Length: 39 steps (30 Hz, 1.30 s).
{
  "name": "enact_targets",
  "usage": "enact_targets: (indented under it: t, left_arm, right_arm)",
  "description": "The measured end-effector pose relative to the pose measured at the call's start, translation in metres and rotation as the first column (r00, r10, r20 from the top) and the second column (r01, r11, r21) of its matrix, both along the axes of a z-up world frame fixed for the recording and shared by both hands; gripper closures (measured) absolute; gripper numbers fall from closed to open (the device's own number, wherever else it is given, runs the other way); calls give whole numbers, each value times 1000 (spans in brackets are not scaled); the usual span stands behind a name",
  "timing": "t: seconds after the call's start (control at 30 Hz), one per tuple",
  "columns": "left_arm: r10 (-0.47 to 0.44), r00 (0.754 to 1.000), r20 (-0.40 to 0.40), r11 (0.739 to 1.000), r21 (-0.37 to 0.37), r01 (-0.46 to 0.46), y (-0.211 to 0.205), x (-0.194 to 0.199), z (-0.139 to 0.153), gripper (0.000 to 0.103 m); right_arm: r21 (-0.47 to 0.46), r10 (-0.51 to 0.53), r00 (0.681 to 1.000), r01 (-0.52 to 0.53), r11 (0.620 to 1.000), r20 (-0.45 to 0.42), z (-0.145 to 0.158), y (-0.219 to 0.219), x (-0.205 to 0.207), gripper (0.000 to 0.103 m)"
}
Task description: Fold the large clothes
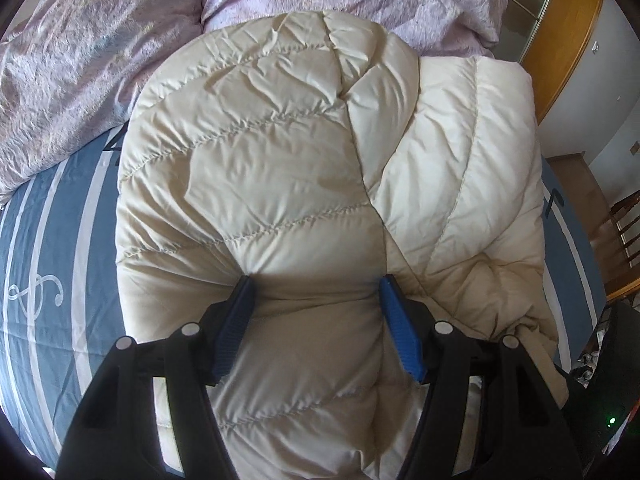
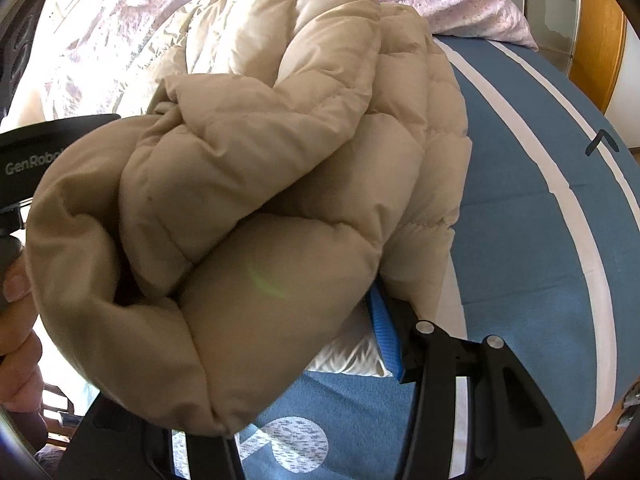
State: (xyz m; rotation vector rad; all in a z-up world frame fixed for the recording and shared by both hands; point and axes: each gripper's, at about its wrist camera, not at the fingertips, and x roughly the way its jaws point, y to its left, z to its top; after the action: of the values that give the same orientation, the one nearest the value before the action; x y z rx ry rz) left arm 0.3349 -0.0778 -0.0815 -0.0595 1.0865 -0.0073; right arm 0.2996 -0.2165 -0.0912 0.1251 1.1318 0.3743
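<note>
Left wrist: left gripper [image 1: 316,286] fingers spread, straddling the puffy jacket [image 1: 280,168] on the bed [image 1: 48,240]. Right gripper [image 2: 280,312] pinches a thick fold. Soft, slippery, springy; grab seams.

one puffer jacket [image 1: 280,184], two claws [image 1: 316,284], one bedsheet [image 1: 60,264]

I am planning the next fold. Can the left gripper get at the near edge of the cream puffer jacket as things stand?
Probably yes. The left gripper already has its open fingers pressed on either side of a bulge of the jacket, and nothing lies between them and the fabric.
</note>
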Motion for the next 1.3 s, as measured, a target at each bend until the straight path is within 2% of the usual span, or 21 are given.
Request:
enact_targets:
  t: [0.3, 0.6, 0.73, 0.93, 1.03, 1.13, 1.3]
  left_arm:
    - [-5, 1000, -17, 1000, -8, 5, 2, 6, -4, 39]
    - [3, 999, -39, 999, -50, -5, 6, 8, -5, 39]
    - [3, 1000, -27, 999, -48, -5, 7, 7, -6, 38]
    - [8, 1000, 19, 1000, -15, -7, 9, -5, 1, 35]
    - [10, 999, 33, 1000, 0, -10, 13, -7, 4, 33]
    - [15, 999, 46, 1000, 9, -15, 19, -10, 9, 32]
    - [30, 997, 72, 998, 45, -34, 26, -16, 20, 29]
  right_arm:
    - [-5, -2, 1000, 2, 1000, 11, 3, 1, -5, 52]
    - [-11, -2, 1000, 2, 1000, 3, 8, -1, -3, 52]
    - [8, -43, 999, 43, 999, -3, 18, -15, -5, 53]
    - [-47, -198, 980, 200, 979, 35, 42, -62, 5, 52]
    - [-25, -248, 967, 249, 968, 55, 60, -79, 15, 52]
    - [26, -238, 968, 237, 971, 82, 81, -78, 29, 52]
    - [90, -148, 984, 139, 986, 102, 107, -41, 45, 55]
